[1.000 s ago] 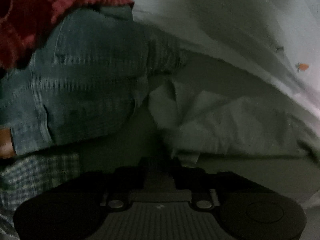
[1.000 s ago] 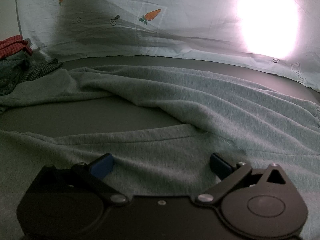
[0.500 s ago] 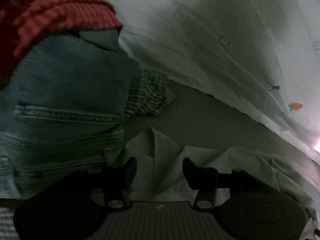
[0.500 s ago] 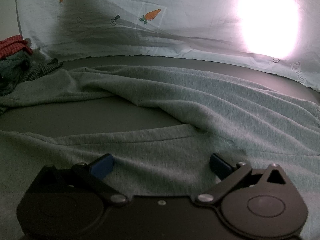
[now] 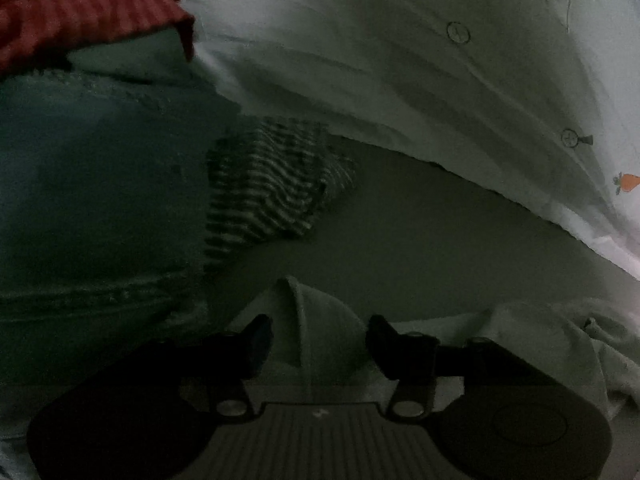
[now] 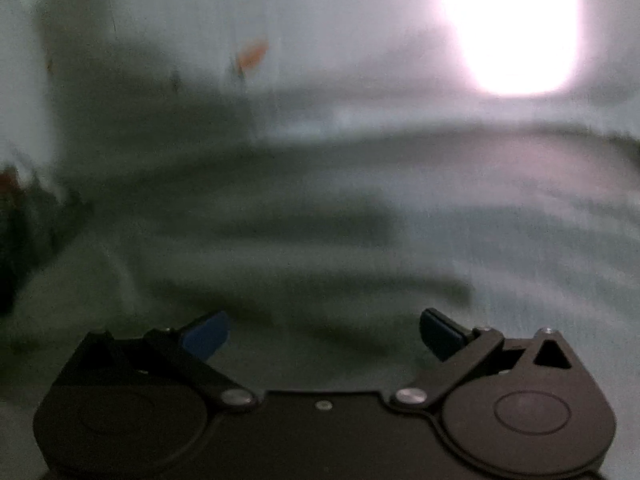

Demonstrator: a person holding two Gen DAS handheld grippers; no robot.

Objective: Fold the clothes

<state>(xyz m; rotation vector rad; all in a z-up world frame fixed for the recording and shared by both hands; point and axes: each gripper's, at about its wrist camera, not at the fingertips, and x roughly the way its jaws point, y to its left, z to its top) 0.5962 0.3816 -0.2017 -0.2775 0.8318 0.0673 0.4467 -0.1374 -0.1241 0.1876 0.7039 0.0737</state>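
A pale grey garment [image 6: 360, 248] lies spread and wrinkled over the dark surface in the blurred right wrist view. My right gripper [image 6: 322, 332] is open just above it, nothing between its blue fingertips [image 6: 208, 334]. In the left wrist view a raised fold of the grey garment [image 5: 316, 332] stands between the black fingers [image 5: 256, 338] of my left gripper [image 5: 318, 338], which is open and apart from the cloth on both sides.
A pile of clothes sits at the left: blue jeans [image 5: 92, 200], a red knit piece [image 5: 88, 8] on top, a striped cloth [image 5: 272, 196] beside them. A white sheet with carrot prints [image 5: 440, 80] hangs behind. A bright light glare [image 6: 516, 24] fills the upper right.
My left gripper opened and came in over the fold of grey cloth. The right view has gone blurred, the right gripper moving while still open.
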